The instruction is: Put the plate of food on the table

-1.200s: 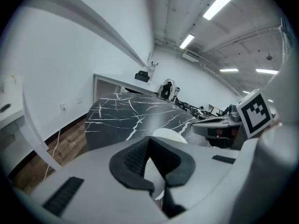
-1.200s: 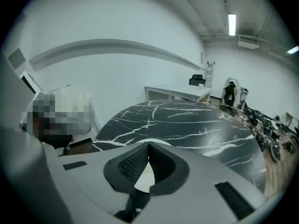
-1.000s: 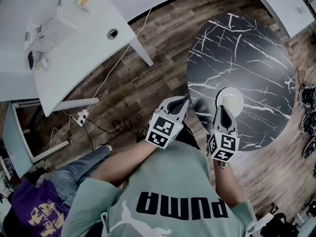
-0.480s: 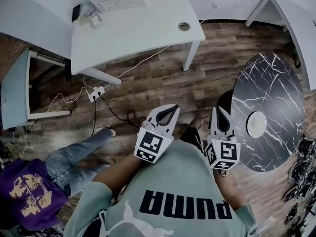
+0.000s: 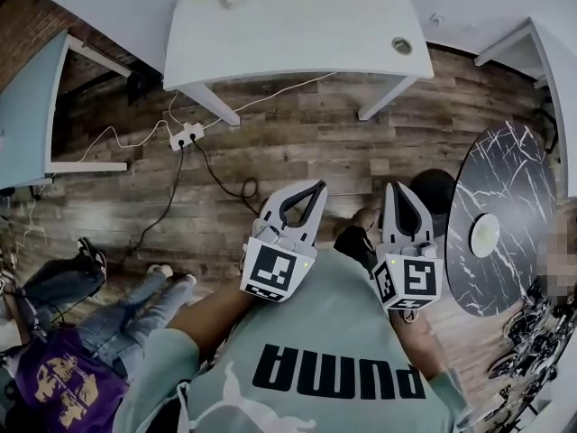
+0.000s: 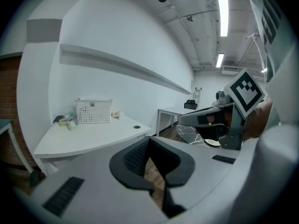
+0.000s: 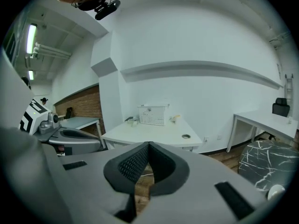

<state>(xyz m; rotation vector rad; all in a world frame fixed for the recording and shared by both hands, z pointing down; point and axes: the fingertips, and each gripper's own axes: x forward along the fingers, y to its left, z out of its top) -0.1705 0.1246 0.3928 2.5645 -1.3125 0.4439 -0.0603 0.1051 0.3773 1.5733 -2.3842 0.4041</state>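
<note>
The white round plate [image 5: 485, 235] sits on the black marble round bench [image 5: 514, 165] at the far right, well apart from both grippers. The left gripper [image 5: 316, 187] and the right gripper [image 5: 394, 188] hang side by side over the wooden plank floor [image 5: 297, 142], each with its jaws pressed together on nothing.

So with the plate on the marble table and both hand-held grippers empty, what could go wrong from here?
The plate sits toward the near side of the marble table, not far from the shut right hand-held gripper; a careless swing might clip it.
A loose cable and power strip lie on the floor ahead, a likely trip hazard.
Another person's legs stretch out on the floor at left.
</note>
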